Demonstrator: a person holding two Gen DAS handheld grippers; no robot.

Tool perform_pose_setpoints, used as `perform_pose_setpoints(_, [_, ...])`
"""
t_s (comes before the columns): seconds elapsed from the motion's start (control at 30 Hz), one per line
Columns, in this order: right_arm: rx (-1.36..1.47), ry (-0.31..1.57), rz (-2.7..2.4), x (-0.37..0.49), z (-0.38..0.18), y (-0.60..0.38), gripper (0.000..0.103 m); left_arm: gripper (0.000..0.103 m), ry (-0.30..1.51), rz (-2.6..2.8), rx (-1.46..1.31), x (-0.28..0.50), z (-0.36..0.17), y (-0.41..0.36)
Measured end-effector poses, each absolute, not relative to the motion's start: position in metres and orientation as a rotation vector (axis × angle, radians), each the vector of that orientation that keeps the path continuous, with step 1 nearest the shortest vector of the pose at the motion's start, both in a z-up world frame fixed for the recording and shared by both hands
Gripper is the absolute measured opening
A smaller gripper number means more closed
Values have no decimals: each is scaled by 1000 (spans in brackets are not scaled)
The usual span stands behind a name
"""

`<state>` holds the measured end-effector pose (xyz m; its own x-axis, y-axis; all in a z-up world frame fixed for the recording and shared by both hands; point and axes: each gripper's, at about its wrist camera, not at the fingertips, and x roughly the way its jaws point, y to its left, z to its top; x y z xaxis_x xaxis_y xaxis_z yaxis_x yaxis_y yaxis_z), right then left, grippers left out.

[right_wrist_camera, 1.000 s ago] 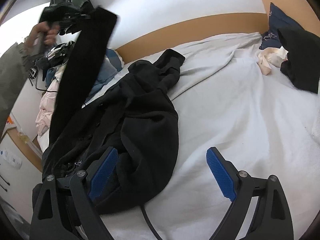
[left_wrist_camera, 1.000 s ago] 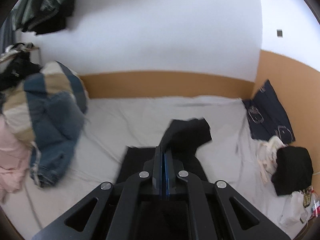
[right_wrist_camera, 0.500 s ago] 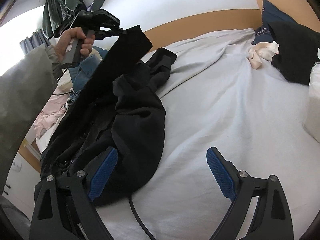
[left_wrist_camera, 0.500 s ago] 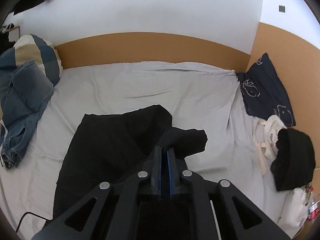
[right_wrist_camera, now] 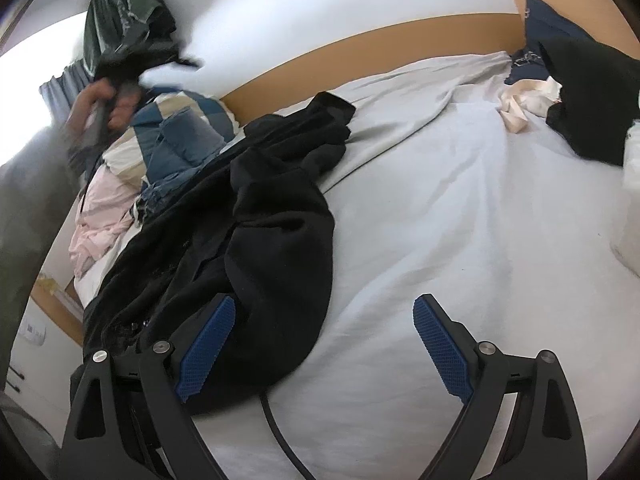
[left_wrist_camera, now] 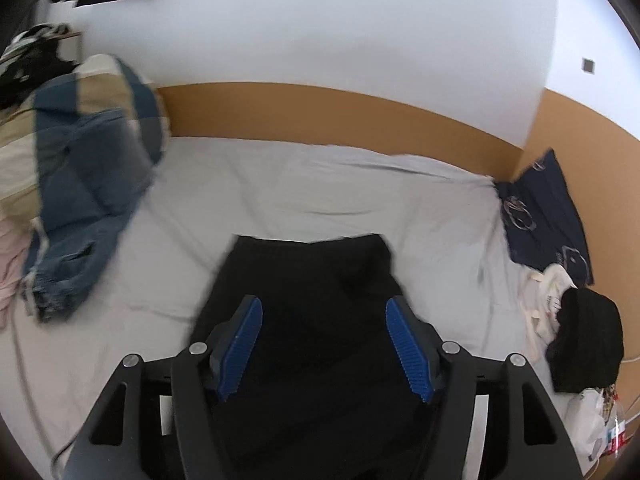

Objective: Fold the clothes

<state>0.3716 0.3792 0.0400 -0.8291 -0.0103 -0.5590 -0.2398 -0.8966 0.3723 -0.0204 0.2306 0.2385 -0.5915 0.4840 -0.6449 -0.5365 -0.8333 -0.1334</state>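
Bed (left_wrist_camera: 340,184) w/ pale grey sheet, wrinkled, fills both views; tan board runs along far and right edges.

Count: 1 black garment (right_wrist_camera: 280,232) (task item), soft matte knit, lying crumpled lengthwise on left half of bed in right wrist view; far end bunched into folds, near end rounded lump. In left wrist view same garment (left_wrist_camera: 320,300) shows as broad flat dark panel w/ straight far hem, directly under the gripper.

Left gripper (left_wrist_camera: 324,340): jaws spread wide, nothing between them, blue ribbed pads (left_wrist_camera: 242,348) facing inward, above the black cloth. In right wrist view the person's hand (right_wrist_camera: 104,104) grips its handle up at far left, blurred; grey sleeve (right_wrist_camera: 28,208) below.

Right gripper (right_wrist_camera: 320,348): jaws spread, empty; left pad (right_wrist_camera: 204,348) just beside garment's near lump, right one over bare sheet. 1 black cable (right_wrist_camera: 276,432) curls out from under garment, near edge.

Other: 1 pile at left – checked blue/cream bedding (left_wrist_camera: 92,92), denim piece (left_wrist_camera: 80,216), pink cloth (right_wrist_camera: 100,220). Right side: 1 navy pillow (left_wrist_camera: 544,208) w/ white print, 1 cream cloth (left_wrist_camera: 548,300), 1 black bundle (left_wrist_camera: 588,344). Dark clothes (right_wrist_camera: 124,12) hang on wall, far left.
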Motion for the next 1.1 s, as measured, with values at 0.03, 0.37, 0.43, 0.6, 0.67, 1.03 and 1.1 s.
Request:
perform_pose_setpoints(0.03, [-850, 672, 2809, 373, 40, 380, 93, 67, 112, 2404, -918, -22, 241, 211])
perform_pose_setpoints(0.37, [-818, 600, 2785, 368, 48, 367, 93, 71, 181, 2520, -768, 24, 193, 30])
perform_pose_setpoints(0.43, [-837, 500, 2795, 365, 51, 356, 93, 71, 227, 2493, -778, 42, 173, 7])
perform_pose_setpoints(0.6, [-935, 5, 2902, 346, 58, 304, 93, 74, 340, 2398, -795, 88, 126, -29])
perform_pose_setpoints(0.67, [-946, -171, 2947, 338, 62, 281, 93, 77, 371, 2372, -822, 103, 102, -32])
perform_pose_setpoints(1.03, [-1063, -51, 2903, 230, 73, 267, 98, 78, 288, 2376, -783, 119, 93, 40])
perform_pose_setpoints(1.1, [-1160, -20, 2848, 216, 60, 269, 98, 78, 256, 2373, -792, 117, 88, 47])
